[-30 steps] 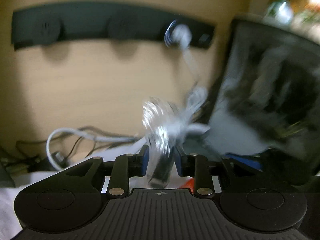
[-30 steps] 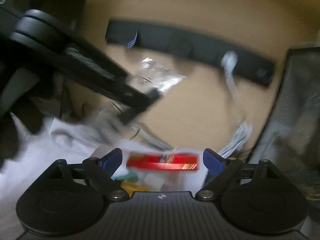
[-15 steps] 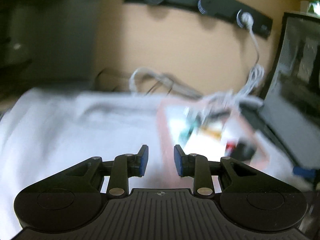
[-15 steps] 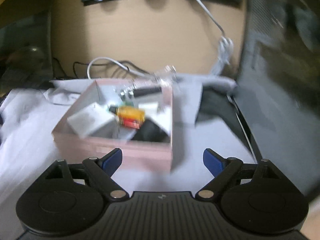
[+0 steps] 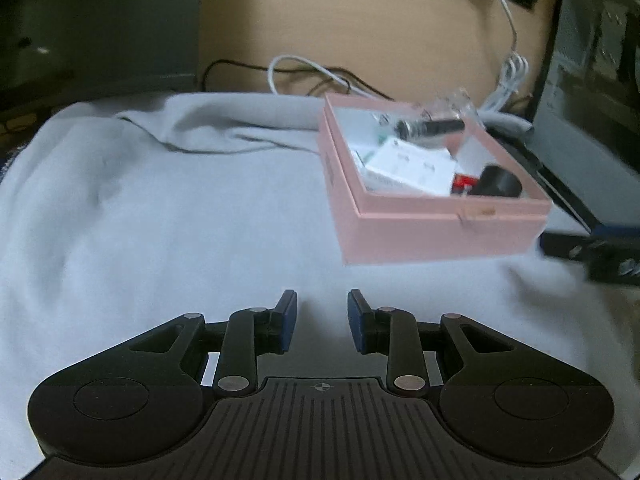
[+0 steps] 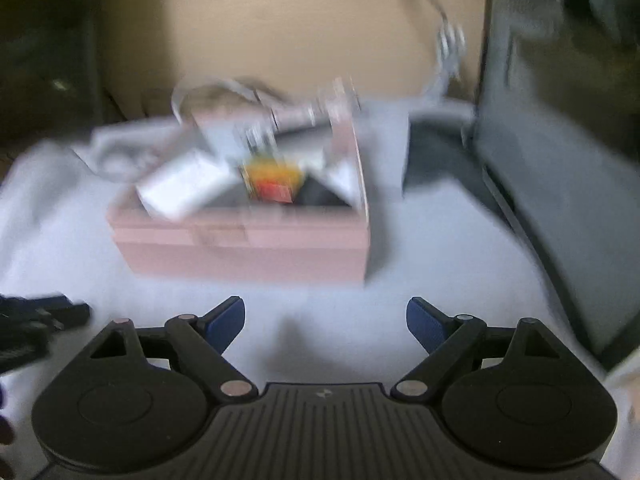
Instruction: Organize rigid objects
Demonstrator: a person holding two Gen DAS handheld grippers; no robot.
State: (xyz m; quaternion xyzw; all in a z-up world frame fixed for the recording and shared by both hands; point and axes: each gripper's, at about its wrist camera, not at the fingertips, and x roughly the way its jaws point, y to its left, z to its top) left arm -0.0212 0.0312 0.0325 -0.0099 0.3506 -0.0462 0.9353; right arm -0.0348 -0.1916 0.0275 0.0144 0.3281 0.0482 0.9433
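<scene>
A pink open box (image 5: 432, 232) stands on the white cloth, at the right in the left wrist view and ahead in the blurred right wrist view (image 6: 248, 248). In it lie a white carton (image 5: 412, 164), a red and yellow packet (image 6: 272, 184), a black round object (image 5: 500, 182) and a clear-wrapped dark tube (image 5: 436, 122) across the far rim. My left gripper (image 5: 322, 322) is open and empty, low over the cloth, left of and short of the box. My right gripper (image 6: 325, 322) is wide open and empty, just in front of the box.
The white cloth (image 5: 160, 220) covers the surface. A black monitor (image 5: 592, 60) stands at the right, close to the box. White and black cables (image 5: 304, 68) lie behind the box against a tan wall. A dark cabinet (image 5: 92, 24) is at the far left.
My left gripper let go of the clear-wrapped tube, which now lies in the box, and both grippers drew back from the box and dropped low over the cloth.
</scene>
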